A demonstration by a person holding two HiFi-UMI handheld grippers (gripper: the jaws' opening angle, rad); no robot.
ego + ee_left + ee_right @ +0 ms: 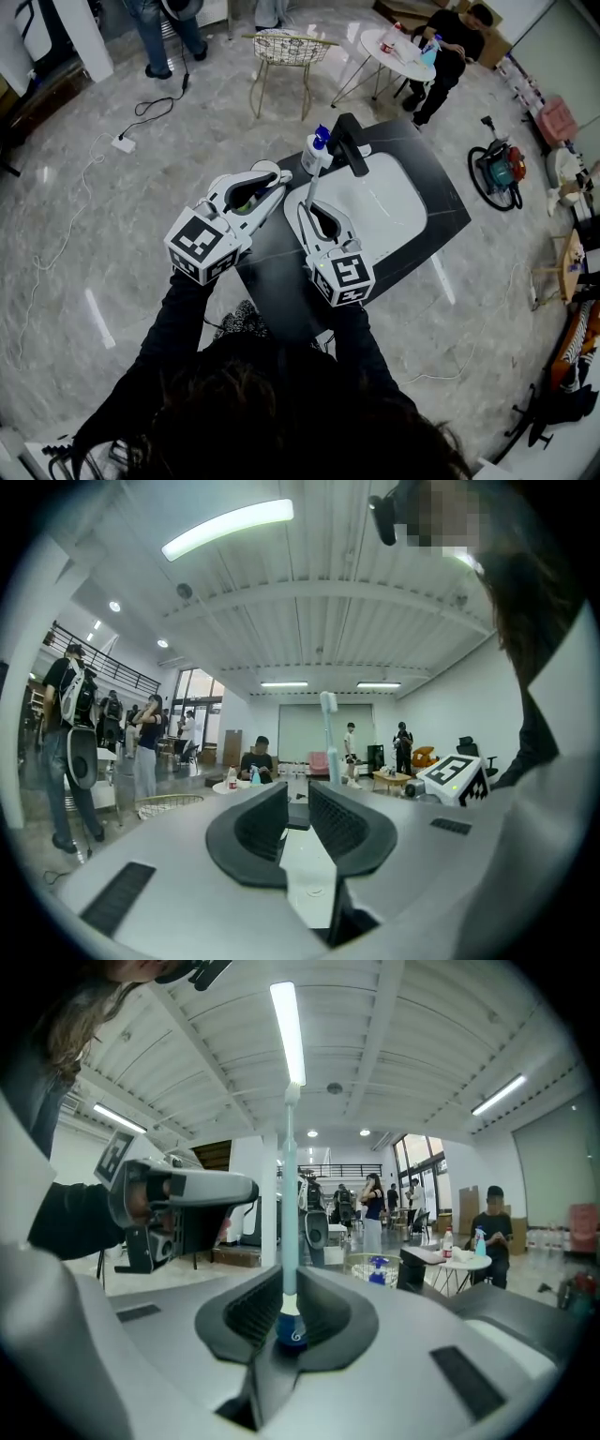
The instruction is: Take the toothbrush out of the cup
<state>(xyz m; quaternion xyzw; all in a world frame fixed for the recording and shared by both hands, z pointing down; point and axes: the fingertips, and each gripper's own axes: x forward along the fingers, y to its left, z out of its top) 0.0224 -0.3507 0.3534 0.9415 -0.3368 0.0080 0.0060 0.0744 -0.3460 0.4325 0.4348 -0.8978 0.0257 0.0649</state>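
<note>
My right gripper (314, 208) (289, 1283) is shut on the toothbrush (311, 183) (288, 1204), a pale blue stick with a dark blue butt. It stands upright between the pads, head up. In the left gripper view the toothbrush (328, 738) rises just right of my left jaws, clear of them. My left gripper (272, 178) (298, 794) is beside the right one, over the counter's left edge; its jaws stand apart with nothing between them. A greenish thing (247, 208) shows under the left gripper; whether it is the cup I cannot tell.
A white basin (384, 211) is set in a black counter (281, 277), with a black faucet (349, 145) and a white pump bottle (314, 155) behind it. On the floor are a wire chair (286, 52), cables (141, 117) and a vacuum cleaner (497, 169). A person sits at a round table (398, 47).
</note>
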